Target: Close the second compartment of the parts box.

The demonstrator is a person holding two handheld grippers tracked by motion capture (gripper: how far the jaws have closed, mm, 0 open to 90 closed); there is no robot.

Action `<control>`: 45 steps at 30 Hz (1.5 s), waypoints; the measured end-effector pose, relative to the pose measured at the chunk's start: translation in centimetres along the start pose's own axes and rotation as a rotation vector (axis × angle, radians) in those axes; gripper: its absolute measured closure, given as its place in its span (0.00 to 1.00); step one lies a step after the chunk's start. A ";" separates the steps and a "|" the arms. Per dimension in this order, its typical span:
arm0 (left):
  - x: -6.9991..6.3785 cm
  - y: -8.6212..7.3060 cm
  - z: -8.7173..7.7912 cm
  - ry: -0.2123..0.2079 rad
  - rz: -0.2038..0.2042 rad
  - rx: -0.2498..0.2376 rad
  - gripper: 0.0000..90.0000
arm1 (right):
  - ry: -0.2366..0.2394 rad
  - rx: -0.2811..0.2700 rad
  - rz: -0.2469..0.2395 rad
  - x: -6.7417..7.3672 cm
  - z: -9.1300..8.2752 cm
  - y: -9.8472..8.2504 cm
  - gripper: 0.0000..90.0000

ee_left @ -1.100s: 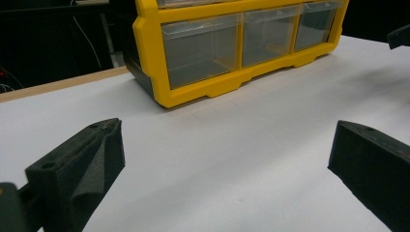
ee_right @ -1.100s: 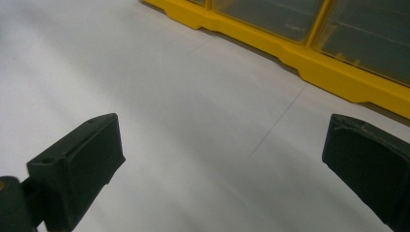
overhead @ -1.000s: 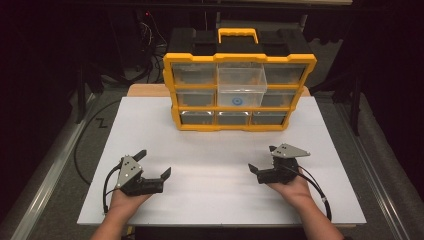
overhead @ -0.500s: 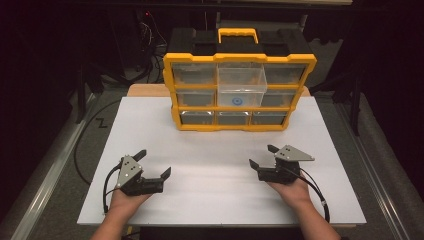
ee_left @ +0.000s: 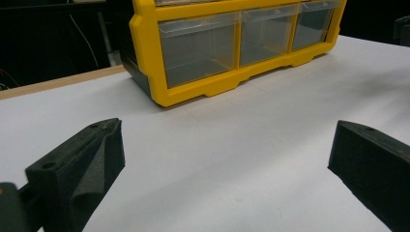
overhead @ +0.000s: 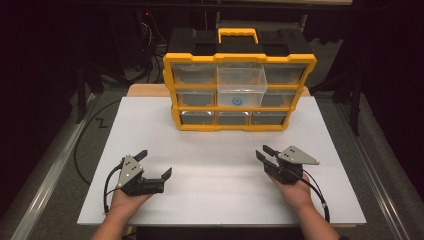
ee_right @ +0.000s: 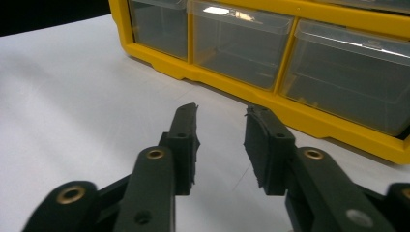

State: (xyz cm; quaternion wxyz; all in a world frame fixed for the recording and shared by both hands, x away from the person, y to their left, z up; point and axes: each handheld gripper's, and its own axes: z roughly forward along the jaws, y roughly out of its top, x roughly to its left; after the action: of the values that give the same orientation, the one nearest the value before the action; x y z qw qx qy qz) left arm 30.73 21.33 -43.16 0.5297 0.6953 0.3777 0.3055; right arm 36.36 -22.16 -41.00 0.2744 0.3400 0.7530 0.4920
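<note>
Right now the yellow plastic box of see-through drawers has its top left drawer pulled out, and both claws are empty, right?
Not quite. In the high view the yellow plastic box of see-through drawers has its top middle drawer pulled out, not the top left. Both the left claw and right claw are empty.

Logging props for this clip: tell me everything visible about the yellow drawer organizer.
The yellow drawer organizer stands upright at the far middle of the white tabletop, front toward the person. Yellow plastic frame, black body, yellow carry handle on top. Three rows of clear plastic drawers; the upper middle drawer is pulled out, a blue ring mark visible below it. Neither gripper touches it.
</note>
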 end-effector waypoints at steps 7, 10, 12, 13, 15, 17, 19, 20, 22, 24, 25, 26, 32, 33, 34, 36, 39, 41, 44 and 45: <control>0.1 0.1 -0.1 0.012 0.000 -0.003 0.00 | -0.001 -0.016 -0.006 0.2 -0.3 0.1 0.91; 0.1 0.1 -0.1 0.010 -0.001 -0.002 0.00 | -0.006 -0.024 -0.008 0.2 -0.3 0.1 0.99; 0.0 0.1 -0.1 0.009 -0.001 -0.003 0.00 | -0.006 -0.026 -0.007 0.2 -0.4 0.1 1.00; 0.0 0.1 -0.1 0.009 0.000 -0.003 0.00 | -0.001 -0.027 -0.011 0.2 -0.4 0.0 1.00; -0.1 0.1 -0.1 0.007 0.003 -0.003 0.00 | 0.005 -0.020 -0.014 0.3 -0.2 0.0 1.00; -0.1 0.1 0.0 0.008 0.005 -0.003 0.00 | 0.006 -0.022 -0.017 0.4 -0.1 0.0 1.00; -0.1 0.1 0.0 0.007 0.004 -0.002 0.00 | 0.008 -0.026 -0.017 0.4 0.1 0.2 1.00; -0.1 0.1 0.0 0.007 0.004 -0.003 0.00 | 0.011 -0.031 -0.017 0.5 0.2 0.2 1.00; -0.1 0.1 0.0 0.006 0.006 -0.002 0.00 | 0.010 -0.037 -0.023 0.6 0.4 0.4 1.00; -0.2 0.1 0.0 0.005 0.008 -0.001 0.00 | 0.011 -0.038 -0.022 0.6 0.6 0.6 1.00; -0.2 0.1 0.0 0.004 0.009 -0.001 0.00 | 0.008 -0.038 -0.024 0.6 0.8 0.8 1.00; -0.2 0.2 0.0 0.004 0.009 -0.002 0.00 | 0.007 -0.042 -0.017 0.6 0.9 0.9 1.00; -0.1 0.2 -0.1 0.006 0.004 -0.006 0.00 | 0.012 -0.063 -0.022 0.9 1.7 1.8 1.00; -0.1 0.2 -0.1 0.007 0.004 -0.006 0.00 | 0.016 -0.069 -0.027 0.9 1.8 2.0 1.00; -0.1 0.1 -0.2 0.006 0.005 -0.005 0.00 | 0.015 -0.069 -0.025 1.0 1.9 2.2 1.00; -0.1 0.1 -0.2 0.005 0.006 -0.006 0.00 | 0.017 -0.077 -0.033 1.0 2.0 2.5 1.00; -0.1 0.2 -0.2 0.003 0.008 -0.006 0.00 | 0.020 -0.090 -0.032 1.1 2.2 3.0 1.00; -0.1 0.2 -0.2 0.002 0.008 -0.006 0.00 | 0.022 -0.101 -0.029 1.2 2.2 3.4 1.00; -0.1 0.2 -0.2 0.002 0.007 -0.008 0.00 | 0.021 -0.111 -0.029 1.4 2.4 3.9 1.00; -0.1 0.2 -0.2 0.002 0.007 -0.009 0.00 | 0.024 -0.115 -0.027 1.5 2.4 4.1 1.00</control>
State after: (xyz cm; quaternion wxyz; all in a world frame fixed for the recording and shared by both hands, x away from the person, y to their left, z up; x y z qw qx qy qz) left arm 30.56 21.34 -42.95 0.5313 0.6941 0.3742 0.3097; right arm 38.24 -18.53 -38.22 0.2912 0.3076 0.7311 0.5349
